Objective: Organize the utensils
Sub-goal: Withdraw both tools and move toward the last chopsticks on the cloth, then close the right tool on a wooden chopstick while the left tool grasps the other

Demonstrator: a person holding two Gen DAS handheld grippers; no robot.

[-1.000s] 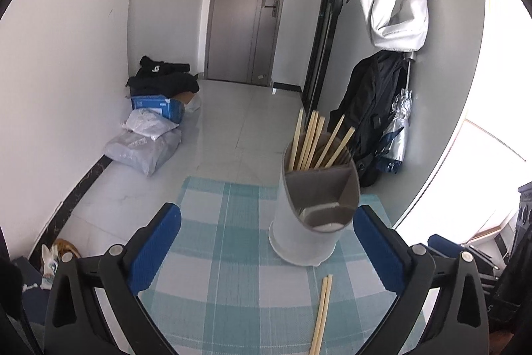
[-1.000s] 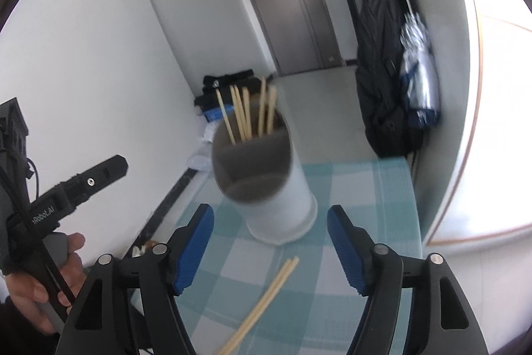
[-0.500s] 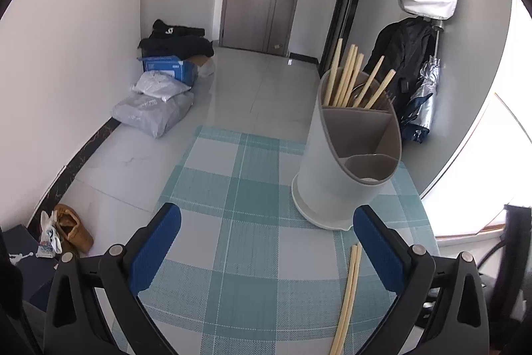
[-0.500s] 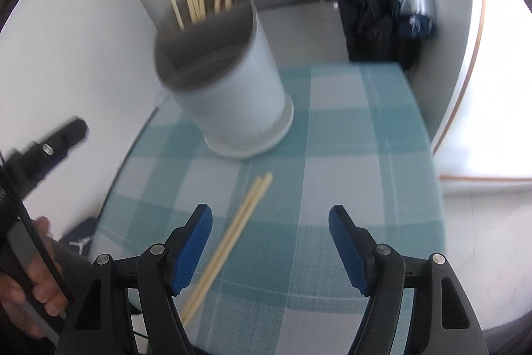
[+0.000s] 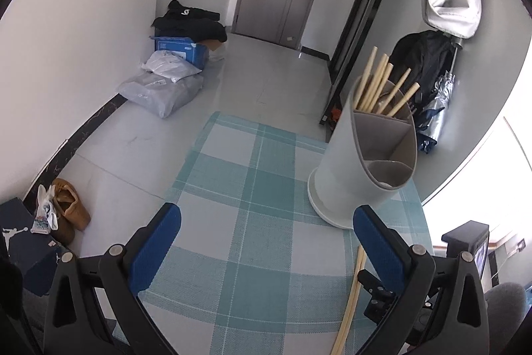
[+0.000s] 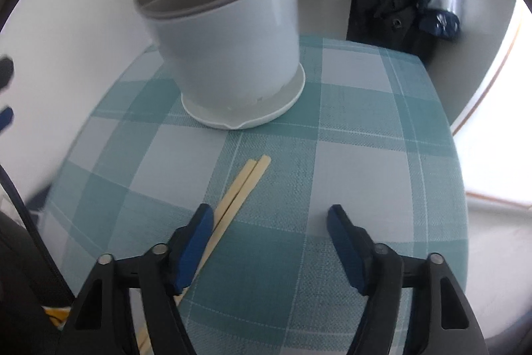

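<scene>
A white utensil holder (image 5: pixel 352 168) with grey dividers stands on the teal checked table (image 5: pixel 252 222); several wooden chopsticks (image 5: pixel 375 85) stick up from its far compartment. It fills the upper middle of the right wrist view (image 6: pixel 232 49). A loose pair of chopsticks (image 6: pixel 239 192) lies on the cloth in front of it, also in the left wrist view (image 5: pixel 350 298). My right gripper (image 6: pixel 269 222) is open, low over the table, its left finger beside the pair. My left gripper (image 5: pixel 266 228) is open and empty, left of the holder.
The table's far and right edges (image 6: pixel 455 135) drop to the floor. Bags and a blue box (image 5: pixel 173 69) lie on the floor by the wall. A black coat and an umbrella (image 5: pixel 432 82) hang at the right.
My right gripper has dropped and moved forward to the loose chopsticks. My left gripper has drifted left and back, so the holder now sits further right in its view.
</scene>
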